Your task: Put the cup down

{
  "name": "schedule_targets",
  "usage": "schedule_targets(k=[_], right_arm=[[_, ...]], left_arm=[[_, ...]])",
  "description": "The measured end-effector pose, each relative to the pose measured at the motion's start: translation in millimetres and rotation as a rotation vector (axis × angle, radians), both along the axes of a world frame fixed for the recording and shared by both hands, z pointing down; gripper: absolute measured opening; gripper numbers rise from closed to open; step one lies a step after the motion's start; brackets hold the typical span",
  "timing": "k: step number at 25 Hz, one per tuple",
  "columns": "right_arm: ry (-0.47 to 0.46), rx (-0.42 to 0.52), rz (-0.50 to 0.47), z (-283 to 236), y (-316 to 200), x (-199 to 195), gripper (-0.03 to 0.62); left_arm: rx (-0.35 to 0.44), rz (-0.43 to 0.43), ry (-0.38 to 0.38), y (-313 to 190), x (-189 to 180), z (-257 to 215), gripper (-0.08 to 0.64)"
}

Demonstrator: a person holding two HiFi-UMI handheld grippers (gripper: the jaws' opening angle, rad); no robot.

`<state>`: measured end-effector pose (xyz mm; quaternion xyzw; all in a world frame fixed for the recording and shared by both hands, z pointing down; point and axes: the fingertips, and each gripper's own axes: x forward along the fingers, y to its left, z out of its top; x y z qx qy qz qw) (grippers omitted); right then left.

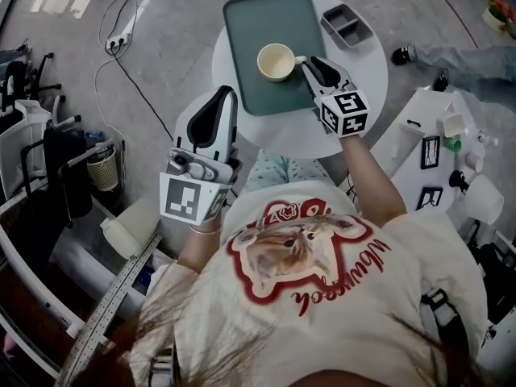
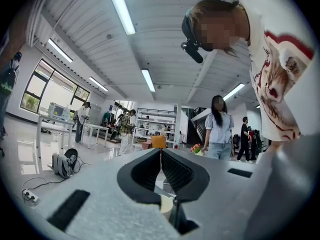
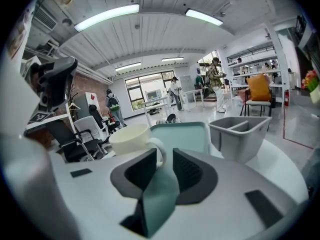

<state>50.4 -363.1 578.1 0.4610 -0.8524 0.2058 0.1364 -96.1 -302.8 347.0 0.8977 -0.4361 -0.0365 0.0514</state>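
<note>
The cup stands upright, mouth up, on the green tray on the round white desk. Its base looks settled on the tray, so the setting-down seems as good as done.

The right gripper lies just beside the cup, and the handle sticks out toward its jaws. In the right gripper view the jaws stand a narrow gap apart with the tray showing between them. The handle loops just ahead of the tips, close against the left-hand one, and nothing looks clamped. The cup body sits straight ahead of the jaws and slightly to the left. A clean release probably means drawing straight back along the handle's line.

The left gripper hangs off the desk edge, well behind the cup, with its jaws pressed together and holding nothing.
</note>
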Motion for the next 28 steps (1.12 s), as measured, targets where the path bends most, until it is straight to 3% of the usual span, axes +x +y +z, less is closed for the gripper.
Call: schedule_targets(k=[7, 28], right_arm=[[-0.003, 0.041, 0.019, -19.8, 5.3, 9.5, 0.074], [-0.114, 0.348, 0.016, -212.6, 1.1, -6.2, 0.069]], left_arm=[[0.006, 0.022, -0.027, -0.1, 5.6, 13.1, 0.015], [0.077, 0.043, 0.011, 0.1, 15.3, -16.6, 0.015]])
